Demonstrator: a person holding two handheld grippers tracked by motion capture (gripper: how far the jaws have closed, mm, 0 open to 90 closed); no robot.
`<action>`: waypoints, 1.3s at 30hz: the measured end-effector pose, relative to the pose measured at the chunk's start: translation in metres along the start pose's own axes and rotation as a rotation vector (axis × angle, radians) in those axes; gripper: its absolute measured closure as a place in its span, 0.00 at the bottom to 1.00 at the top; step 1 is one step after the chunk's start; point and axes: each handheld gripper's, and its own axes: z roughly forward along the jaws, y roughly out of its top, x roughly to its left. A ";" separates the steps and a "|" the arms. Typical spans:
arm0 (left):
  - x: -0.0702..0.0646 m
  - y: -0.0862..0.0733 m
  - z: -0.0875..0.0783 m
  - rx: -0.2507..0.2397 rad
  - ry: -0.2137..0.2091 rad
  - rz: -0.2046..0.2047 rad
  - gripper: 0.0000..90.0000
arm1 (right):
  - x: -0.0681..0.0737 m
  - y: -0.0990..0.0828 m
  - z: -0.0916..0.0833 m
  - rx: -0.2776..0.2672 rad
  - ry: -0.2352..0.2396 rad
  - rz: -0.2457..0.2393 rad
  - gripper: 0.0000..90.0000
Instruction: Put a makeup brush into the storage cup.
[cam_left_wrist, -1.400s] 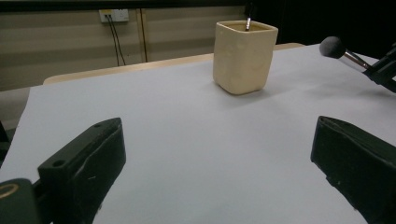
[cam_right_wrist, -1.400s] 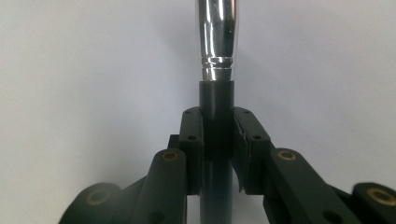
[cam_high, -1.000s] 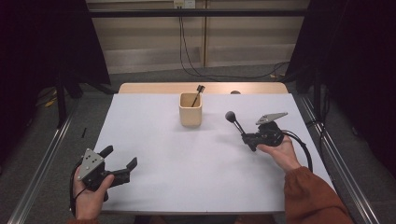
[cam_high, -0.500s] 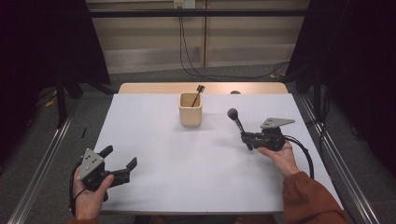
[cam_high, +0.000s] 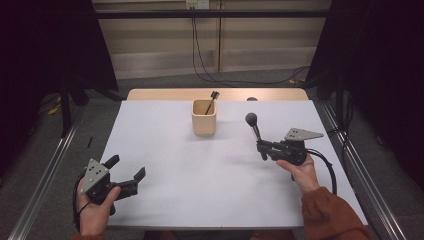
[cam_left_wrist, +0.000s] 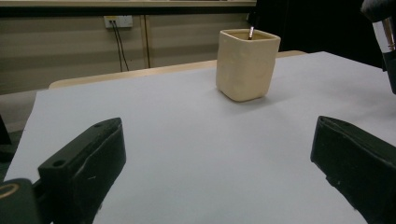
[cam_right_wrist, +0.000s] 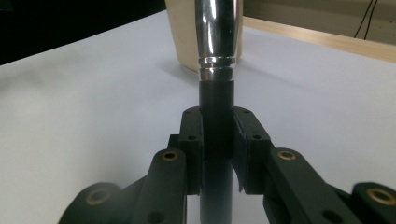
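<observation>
My right gripper (cam_high: 263, 149) is shut on the black handle of a makeup brush (cam_high: 252, 123), held above the white table right of centre. The brush stands nearly upright with its dark round head on top. In the right gripper view both pads (cam_right_wrist: 193, 140) clamp the handle below the silver ferrule (cam_right_wrist: 218, 32). A beige square cup (cam_high: 204, 118) stands at the middle back with another brush (cam_high: 213, 97) leaning in it. My left gripper (cam_high: 126, 169) rests open near the front left corner, with nothing between its jaws. The cup (cam_left_wrist: 247, 63) lies well beyond it in the left gripper view.
A white sheet (cam_high: 200, 170) covers the table, and a strip of wood (cam_high: 165, 94) shows along its far edge. Metal rails (cam_high: 50, 170) run along both sides. Cables (cam_high: 210, 75) hang on the wall behind. The dark brush head (cam_left_wrist: 379, 8) shows at the top right of the left gripper view.
The right hand has turned a little, so the brush stands more upright and its head sits slightly higher and to the right. The left gripper has not moved.
</observation>
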 end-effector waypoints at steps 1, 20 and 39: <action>-0.001 0.000 0.000 -0.007 -0.002 -0.006 0.04 | 0.002 0.001 0.000 0.000 0.009 0.001 0.84; -0.022 0.007 0.007 -0.020 -0.069 0.030 0.04 | 0.030 0.010 0.009 -0.060 0.111 -0.021 0.84; -0.044 0.017 0.022 -0.017 -0.132 0.027 0.03 | 0.058 0.016 0.033 -0.044 0.203 -0.039 0.84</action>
